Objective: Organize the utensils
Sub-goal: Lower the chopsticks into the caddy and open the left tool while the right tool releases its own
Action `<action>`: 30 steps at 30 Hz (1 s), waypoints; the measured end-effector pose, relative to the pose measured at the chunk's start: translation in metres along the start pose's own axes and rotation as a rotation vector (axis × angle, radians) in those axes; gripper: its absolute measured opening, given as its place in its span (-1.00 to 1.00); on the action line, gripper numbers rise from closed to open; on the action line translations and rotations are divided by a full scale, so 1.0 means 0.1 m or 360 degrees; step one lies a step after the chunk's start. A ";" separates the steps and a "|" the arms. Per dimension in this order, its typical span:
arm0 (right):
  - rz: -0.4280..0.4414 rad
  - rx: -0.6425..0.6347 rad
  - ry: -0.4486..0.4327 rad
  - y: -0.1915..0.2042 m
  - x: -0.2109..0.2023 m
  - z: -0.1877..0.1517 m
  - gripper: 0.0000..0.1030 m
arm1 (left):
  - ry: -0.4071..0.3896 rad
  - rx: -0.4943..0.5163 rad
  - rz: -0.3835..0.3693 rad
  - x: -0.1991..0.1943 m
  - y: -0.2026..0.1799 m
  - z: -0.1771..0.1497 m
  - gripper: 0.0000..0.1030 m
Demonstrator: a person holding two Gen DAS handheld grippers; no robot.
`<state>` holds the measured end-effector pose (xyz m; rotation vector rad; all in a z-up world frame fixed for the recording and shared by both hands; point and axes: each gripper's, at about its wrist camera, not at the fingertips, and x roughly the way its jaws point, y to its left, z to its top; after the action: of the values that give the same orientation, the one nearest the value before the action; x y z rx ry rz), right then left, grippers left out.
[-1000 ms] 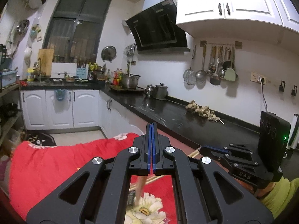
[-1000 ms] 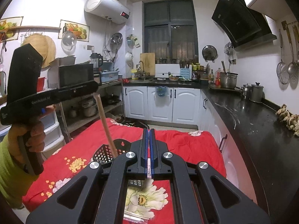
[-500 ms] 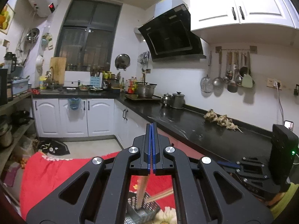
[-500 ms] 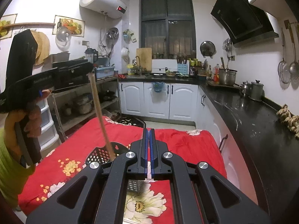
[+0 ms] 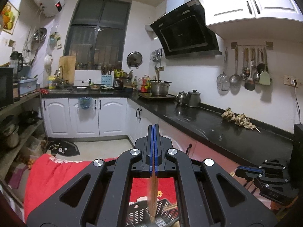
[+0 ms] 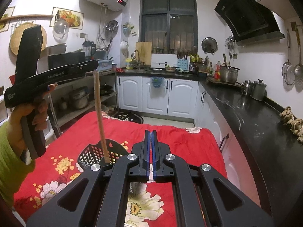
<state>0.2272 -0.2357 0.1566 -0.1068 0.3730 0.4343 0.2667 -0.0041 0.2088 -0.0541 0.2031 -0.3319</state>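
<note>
My left gripper (image 5: 153, 127) is shut on a wooden chopstick (image 5: 152, 198) that hangs almost upright, its lower end inside the black mesh utensil basket (image 5: 140, 211). The right wrist view shows the same gripper (image 6: 94, 64) above the basket (image 6: 90, 154) with the chopstick (image 6: 100, 117) reaching down into it. My right gripper (image 6: 150, 132) is shut and holds nothing, above the red flowered tablecloth (image 6: 166, 136). It also shows in the left wrist view (image 5: 246, 169) at the right. Another chopstick (image 5: 171, 206) lies in the basket.
A black kitchen counter (image 6: 265, 132) runs along the right of the table, with dried roots (image 6: 291, 119) and pots (image 6: 257, 90) on it. Open shelves (image 6: 79, 98) stand to the left. White cabinets (image 6: 157, 96) are at the far wall.
My left gripper has risen and levelled out, bringing the chopstick more upright with its tip in the basket. The right gripper has hardly moved.
</note>
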 end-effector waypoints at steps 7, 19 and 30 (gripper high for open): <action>0.0025 -0.0002 0.0036 0.05 0.10 -0.03 -0.96 | 0.0019 -0.0010 0.0011 0.06 0.07 -0.08 -1.00; 0.0081 0.0027 0.0147 0.19 0.36 -0.22 -0.96 | 0.0138 -0.0059 -0.0038 0.14 0.12 -0.47 -1.00; 0.0061 0.0127 0.0159 0.13 0.45 -0.39 -0.55 | 0.0265 -0.0106 -0.0034 0.19 0.19 -0.86 -1.00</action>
<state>0.2461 -0.2132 0.1037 -0.0440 0.4909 0.4522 0.2727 0.0054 0.1192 -0.0946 0.3790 -0.3510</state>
